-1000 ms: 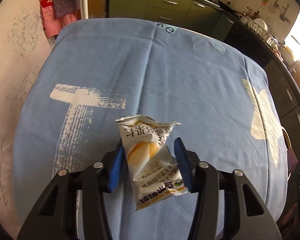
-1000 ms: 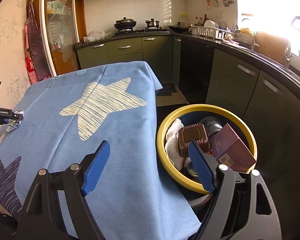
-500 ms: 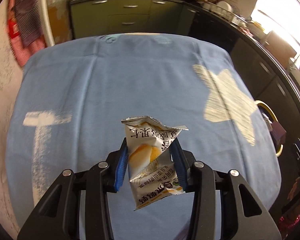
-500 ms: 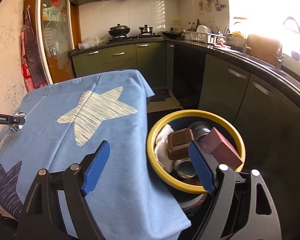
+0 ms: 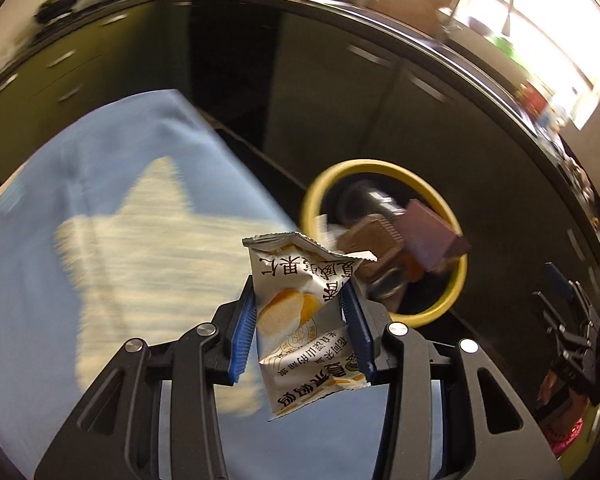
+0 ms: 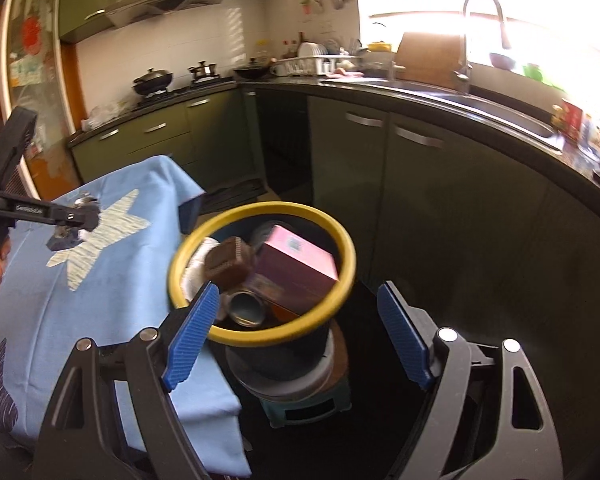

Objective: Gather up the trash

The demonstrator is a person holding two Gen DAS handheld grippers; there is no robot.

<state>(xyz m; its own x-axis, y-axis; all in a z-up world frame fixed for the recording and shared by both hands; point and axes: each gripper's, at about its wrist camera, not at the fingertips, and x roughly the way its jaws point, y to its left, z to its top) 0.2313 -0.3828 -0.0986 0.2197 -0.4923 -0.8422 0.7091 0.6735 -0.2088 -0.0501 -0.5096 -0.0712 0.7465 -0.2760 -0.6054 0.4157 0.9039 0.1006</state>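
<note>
My left gripper (image 5: 300,312) is shut on a white and yellow snack wrapper (image 5: 296,304) and holds it in the air above the right edge of the blue-clothed table (image 5: 100,240), left of the yellow-rimmed trash bin (image 5: 388,168). The bin holds a brown tray (image 6: 228,264), a pink box (image 6: 296,268) and a can (image 6: 244,308). My right gripper (image 6: 296,332) is open and empty, hovering in front of the bin (image 6: 340,248). The left gripper also shows in the right wrist view (image 6: 80,216), over the cloth's pale star.
The bin stands on a stool (image 6: 300,404) beside the table's right edge (image 6: 216,380). Dark green kitchen cabinets (image 6: 420,184) and a black counter with a sink (image 6: 500,108) curve behind it. The right gripper shows at the left wrist view's right edge (image 5: 568,320).
My left gripper has swung right with the wrapper, from over the table's middle towards the bin. My right gripper has shifted slightly, bringing the bin to the middle of its view.
</note>
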